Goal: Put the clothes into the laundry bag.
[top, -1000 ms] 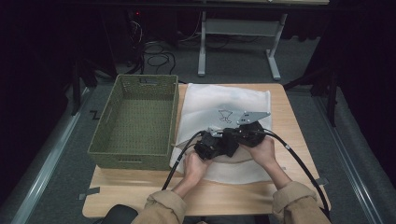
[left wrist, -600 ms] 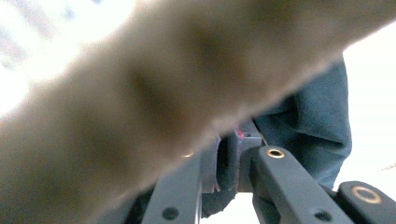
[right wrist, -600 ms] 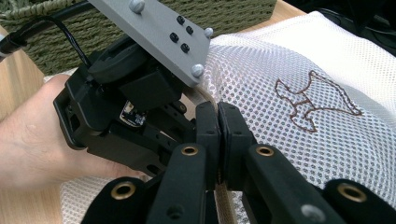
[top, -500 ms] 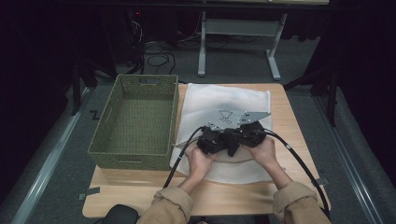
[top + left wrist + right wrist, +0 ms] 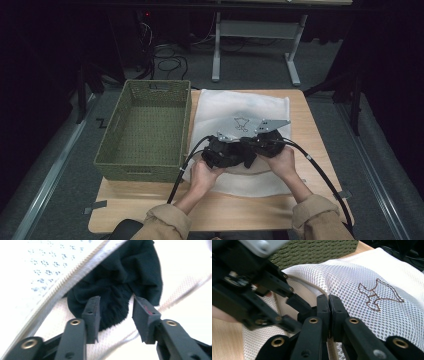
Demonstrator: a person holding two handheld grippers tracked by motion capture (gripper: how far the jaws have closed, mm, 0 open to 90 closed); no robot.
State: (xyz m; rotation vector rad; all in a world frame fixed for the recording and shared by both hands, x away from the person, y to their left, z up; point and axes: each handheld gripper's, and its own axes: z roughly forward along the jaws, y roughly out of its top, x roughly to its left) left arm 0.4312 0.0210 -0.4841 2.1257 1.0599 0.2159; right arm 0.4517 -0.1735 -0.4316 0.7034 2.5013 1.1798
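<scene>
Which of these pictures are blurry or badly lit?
High view: room dark around the lit table. Left gripper view: white mesh bag overexposed and soft, dark cloth blurred. Right gripper view: bag weave sharp, the left gripper at left motion-blurred.

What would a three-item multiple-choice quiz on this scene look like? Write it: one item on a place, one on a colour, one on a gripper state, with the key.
1. Where does the woven basket stand?
A. left of the mesh laundry bag
B. on top of the bag
C. right of the bag

2. What colour is the bunched cloth at the bag's zipper opening?
A. red
B. very dark, near black
C. yellow

3. How do the left gripper jaws stand?
A. shut tight
B. apart, either side of the cloth
C. hooked on the basket rim

Key: 1 A, the high view shows the basket at the table's left, beside the bag. 2 B, the left gripper view shows dark fabric against white mesh. 3 B, a gap shows between the jaws, with the cloth in it.
</scene>
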